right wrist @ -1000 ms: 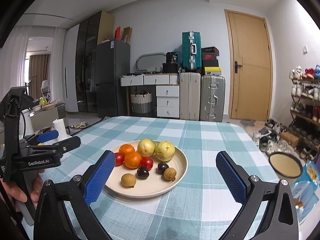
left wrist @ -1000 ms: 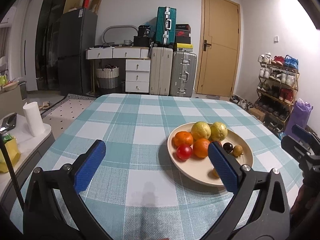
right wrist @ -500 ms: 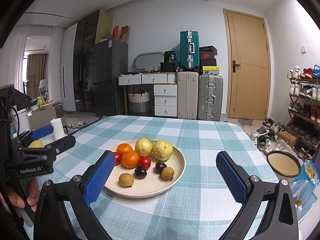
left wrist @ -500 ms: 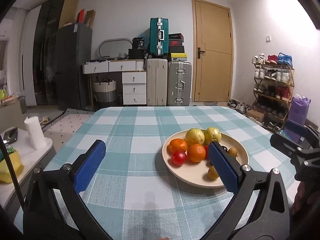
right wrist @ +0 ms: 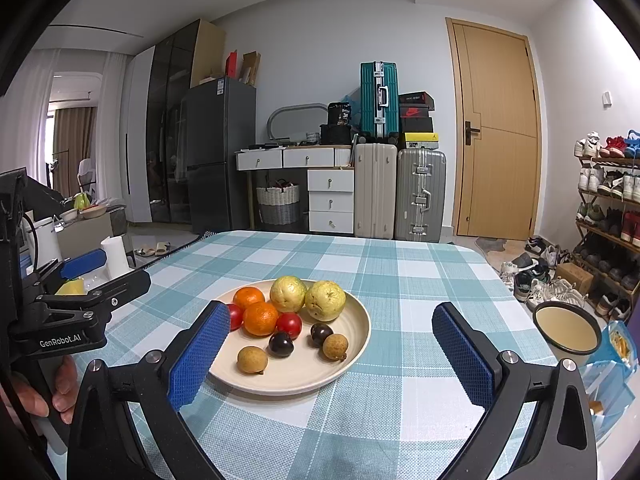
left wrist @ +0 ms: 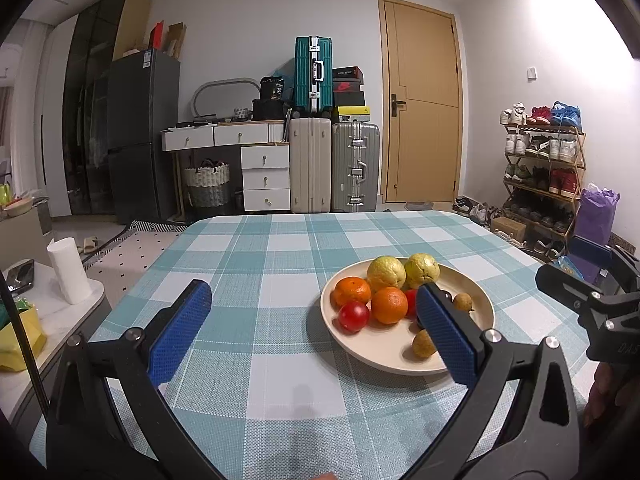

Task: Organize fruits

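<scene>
The right gripper [right wrist: 332,354] is hovering over the table [right wrist: 400,276] with its blue-padded fingers [right wrist: 200,354] spread wide, gripping nothing. A cream plate [right wrist: 356,332] is lying between and just beyond the fingers, nearer the left finger. It is carrying two yellow-green guavas [right wrist: 325,300], two oranges [right wrist: 260,318], two tomatoes [right wrist: 289,324], two dark plums [right wrist: 281,344] and two brown longans [right wrist: 252,360]. Outside the left finger, the left gripper [right wrist: 80,284] is hanging, held by a hand [right wrist: 48,392]. Outside the right finger, a bowl [right wrist: 568,330] is sitting off the table.
</scene>
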A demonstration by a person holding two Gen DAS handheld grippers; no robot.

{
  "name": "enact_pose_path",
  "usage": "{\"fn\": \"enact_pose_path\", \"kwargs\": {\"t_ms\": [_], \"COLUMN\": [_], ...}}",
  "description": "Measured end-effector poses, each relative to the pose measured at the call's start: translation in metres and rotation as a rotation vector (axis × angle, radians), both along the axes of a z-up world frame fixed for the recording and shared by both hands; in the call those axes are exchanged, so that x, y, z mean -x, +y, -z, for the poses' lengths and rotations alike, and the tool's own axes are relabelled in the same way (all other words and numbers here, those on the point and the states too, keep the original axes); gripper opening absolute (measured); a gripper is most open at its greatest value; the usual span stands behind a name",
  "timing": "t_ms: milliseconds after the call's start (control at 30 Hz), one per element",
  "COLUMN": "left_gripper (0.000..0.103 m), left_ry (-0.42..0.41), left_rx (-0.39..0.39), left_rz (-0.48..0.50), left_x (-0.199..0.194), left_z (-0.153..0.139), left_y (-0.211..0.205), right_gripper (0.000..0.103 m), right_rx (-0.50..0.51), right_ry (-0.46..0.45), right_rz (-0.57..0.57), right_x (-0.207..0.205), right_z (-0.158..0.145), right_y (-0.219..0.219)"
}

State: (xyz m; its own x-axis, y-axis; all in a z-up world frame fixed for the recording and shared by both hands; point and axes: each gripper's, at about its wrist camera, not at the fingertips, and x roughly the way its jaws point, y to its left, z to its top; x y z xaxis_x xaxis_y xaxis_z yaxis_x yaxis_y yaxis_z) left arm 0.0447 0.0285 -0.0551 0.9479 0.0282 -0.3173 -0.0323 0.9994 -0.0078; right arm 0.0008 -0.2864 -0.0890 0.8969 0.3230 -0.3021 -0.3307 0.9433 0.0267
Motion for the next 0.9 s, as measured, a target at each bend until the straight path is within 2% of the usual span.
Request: {"fn": "enact_pose_path", "kwargs": {"t_ms": [900], "left_gripper": [0.102], "left_ry": [-0.001], "left_rx": [-0.002], "left_rz": [-0.028], "left_x": [0.0023], "left_z": [-0.0007], "left_y": [0.0007], "right_gripper": [0.103], "right_rx": [-0.001], "right_ry": [-0.001], "right_rz": [0.000], "right_x": [-0.0007], "right_z": [0.0002], "right_y": [-0.0002]}}
